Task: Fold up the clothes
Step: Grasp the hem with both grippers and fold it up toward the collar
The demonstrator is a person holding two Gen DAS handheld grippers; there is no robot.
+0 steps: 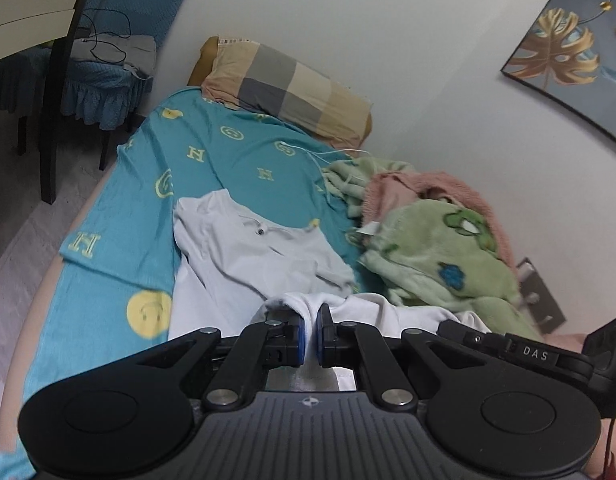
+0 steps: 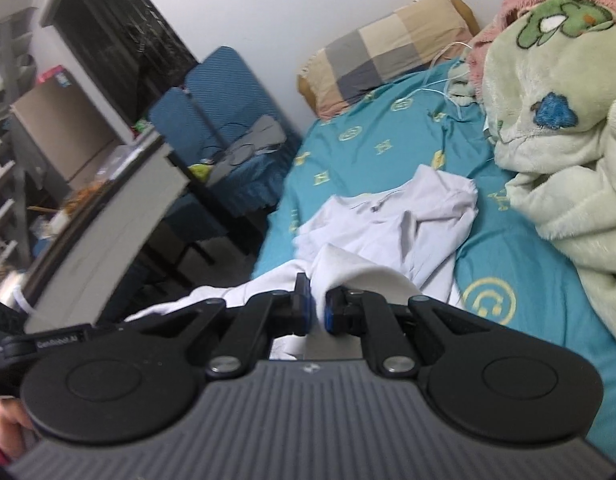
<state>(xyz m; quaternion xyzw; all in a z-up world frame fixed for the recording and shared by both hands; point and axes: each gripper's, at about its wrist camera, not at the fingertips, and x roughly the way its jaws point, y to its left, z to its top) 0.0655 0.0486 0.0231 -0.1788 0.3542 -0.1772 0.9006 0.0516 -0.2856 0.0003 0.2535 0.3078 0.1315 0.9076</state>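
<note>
**White shirt, pinched at two points, over teal sheet**

Left wrist view: risk of the thin hem slipping out if pulled unevenly. Left gripper (image 1: pixel 311 322) nearly closed, pinching the white shirt (image 1: pixel 251 252), which spreads ahead on the teal sheet (image 1: pixel 119 216); green blanket (image 1: pixel 440 252) to its right.

Right wrist view: right gripper (image 2: pixel 318 308) likewise narrow, clamping a bunched fold; shirt body ahead.

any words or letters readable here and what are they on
"DAS": white letters on the right gripper's black arm, seen from the left wrist camera.
"H": yellow letters printed across the teal bedsheet.
Small white label on the left gripper's arm, in the right wrist view: too blurred to read.
</note>
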